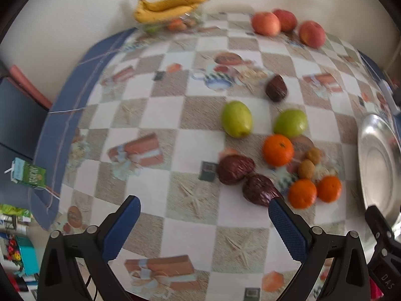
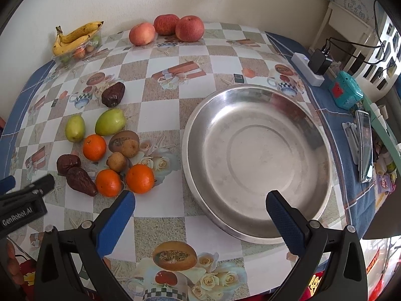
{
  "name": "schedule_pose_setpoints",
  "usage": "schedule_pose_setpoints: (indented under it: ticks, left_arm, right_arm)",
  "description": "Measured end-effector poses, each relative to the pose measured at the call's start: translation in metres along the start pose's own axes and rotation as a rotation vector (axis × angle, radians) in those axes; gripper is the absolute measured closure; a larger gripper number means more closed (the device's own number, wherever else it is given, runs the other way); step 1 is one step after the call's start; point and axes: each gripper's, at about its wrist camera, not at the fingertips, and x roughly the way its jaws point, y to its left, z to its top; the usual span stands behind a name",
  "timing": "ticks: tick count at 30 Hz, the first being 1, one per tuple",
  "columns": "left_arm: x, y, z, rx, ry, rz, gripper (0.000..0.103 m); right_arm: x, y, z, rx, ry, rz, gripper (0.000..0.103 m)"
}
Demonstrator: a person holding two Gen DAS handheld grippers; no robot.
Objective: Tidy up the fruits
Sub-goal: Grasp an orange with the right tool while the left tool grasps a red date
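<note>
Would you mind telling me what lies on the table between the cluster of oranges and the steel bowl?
Nothing: in the right wrist view only bare checked tablecloth separates the nearest orange from the steel bowl.

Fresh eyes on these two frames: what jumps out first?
The big empty steel basin dominates the right wrist view, on the checked tablecloth. Left of it lies a loose cluster of oranges, green fruits and dark wrinkled fruits. At the far edge sit three red apples and a banana bunch.
</note>
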Motion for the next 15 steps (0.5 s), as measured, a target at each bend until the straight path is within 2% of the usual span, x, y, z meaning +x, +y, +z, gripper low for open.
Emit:
schedule_pose_setpoints:
  ticks: [3, 5, 6, 9, 12, 15]
  left_arm:
    - [-0.001, 0.012, 0.005, -0.053, -0.012, 0.014, 0.0]
    - [0.001, 0.019, 0.007, -0.085, 0.004, -0.02, 0.0]
    - [0.003, 0.018, 0.008, -0.084, 0.045, -0.02, 0.0]
    - [0.006, 0.016, 0.009, -0.085, 0.07, -0.046, 0.0]
    - [0.011, 0.013, 0.01, -0.096, 0.062, -0.13, 0.0]
    - [0.016, 0.011, 0.011, -0.115, 0.069, -0.212, 0.0]
  right_arm:
    - [-0.002, 0.002, 0.005, 0.003, -0.032, 0.063, 0.0]
    - [-0.003, 0.004, 0.01, 0.015, -0.053, 0.12, 0.0]
    - [-0.002, 0.006, 0.011, 0.02, -0.054, 0.133, 0.0]
    - [0.006, 0.013, 0.013, 0.006, -0.023, 0.161, 0.0]
    - [0.011, 0.022, 0.014, -0.031, 0.006, 0.182, 0.0]
    - [0.004, 0.027, 0.017, -0.067, -0.046, 0.173, 0.0]
